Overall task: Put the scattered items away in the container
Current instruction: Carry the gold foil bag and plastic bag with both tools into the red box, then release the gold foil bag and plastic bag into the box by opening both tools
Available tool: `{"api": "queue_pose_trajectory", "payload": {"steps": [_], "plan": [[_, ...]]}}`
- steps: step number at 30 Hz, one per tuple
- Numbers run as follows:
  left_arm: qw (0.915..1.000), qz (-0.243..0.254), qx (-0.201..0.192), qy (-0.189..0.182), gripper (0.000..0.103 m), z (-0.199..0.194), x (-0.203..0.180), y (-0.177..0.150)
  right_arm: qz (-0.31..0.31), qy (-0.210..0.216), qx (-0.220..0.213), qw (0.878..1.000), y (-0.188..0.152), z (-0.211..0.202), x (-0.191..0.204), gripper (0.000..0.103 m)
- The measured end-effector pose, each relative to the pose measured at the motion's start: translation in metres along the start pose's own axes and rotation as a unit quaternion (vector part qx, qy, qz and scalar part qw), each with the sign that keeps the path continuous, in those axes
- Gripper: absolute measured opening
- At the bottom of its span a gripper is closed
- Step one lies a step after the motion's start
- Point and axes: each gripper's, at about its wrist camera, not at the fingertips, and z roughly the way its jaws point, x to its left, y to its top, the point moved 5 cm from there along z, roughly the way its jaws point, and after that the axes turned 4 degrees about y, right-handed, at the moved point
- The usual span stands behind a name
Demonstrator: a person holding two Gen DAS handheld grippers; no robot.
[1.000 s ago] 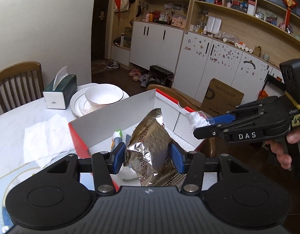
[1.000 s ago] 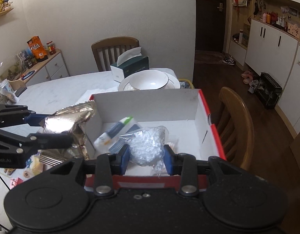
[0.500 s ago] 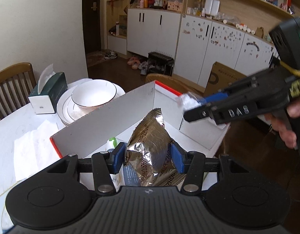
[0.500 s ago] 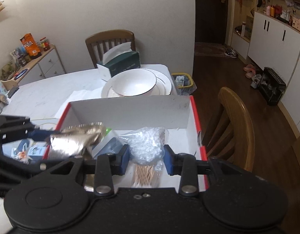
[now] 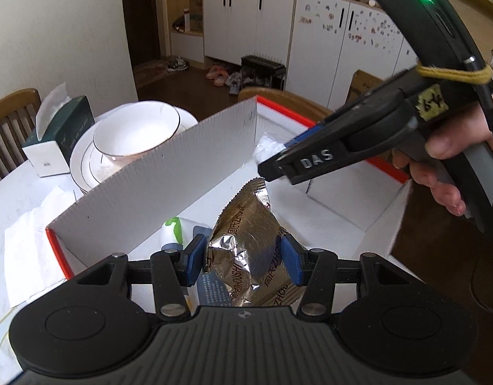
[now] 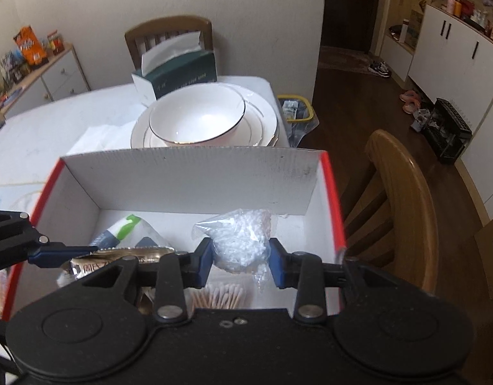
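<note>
A white cardboard box with red edges [image 5: 169, 189] [image 6: 188, 179] stands open on the table. My left gripper [image 5: 243, 263] is shut on a crinkled gold foil snack bag [image 5: 249, 243] and holds it inside the box. My right gripper [image 6: 240, 264] is shut on a clear plastic bag of white cotton swabs [image 6: 240, 240], also over the box. It shows from the side in the left wrist view [image 5: 278, 163]. A tube with a green cap [image 6: 121, 227] and wooden swabs [image 6: 217, 295] lie in the box.
A white bowl on stacked plates [image 6: 198, 118] sits just behind the box, with a dark green tissue box [image 6: 179, 73] beyond. White paper napkins [image 5: 31, 234] lie on the table. A wooden chair [image 6: 403, 199] stands at the box's right side.
Both grippers have moved forward and down over the box, carrying the foil bag and the swab bag inside its walls. Both stay shut on their loads.
</note>
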Motion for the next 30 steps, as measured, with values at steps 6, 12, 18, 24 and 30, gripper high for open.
{"api": "queue_pose_trajectory", "payload": {"steps": [6,12,18,24,30], "plan": [[0.9998,0.003,0.022,-0.003,0.05,0.016,-0.001,-0.006,-0.007,-0.006,0.027,1.0,0.007,0.027,0.001,0.035],[0.9993,0.009,0.036,-0.005,0.05,0.029,0.0,-0.01,-0.016,-0.011,0.05,0.999,0.006,0.047,0.006,0.035],[0.9988,0.021,0.042,-0.015,0.05,0.032,0.0,-0.011,-0.009,-0.018,0.071,0.997,0.002,0.062,0.004,0.035],[0.9967,0.036,0.064,-0.035,0.051,0.035,-0.004,-0.013,-0.015,-0.024,0.089,0.996,0.0,0.072,0.007,0.035],[0.9949,0.052,0.074,-0.044,0.052,0.035,-0.01,-0.016,-0.023,-0.025,0.101,0.994,-0.001,0.078,0.01,0.038]]}}
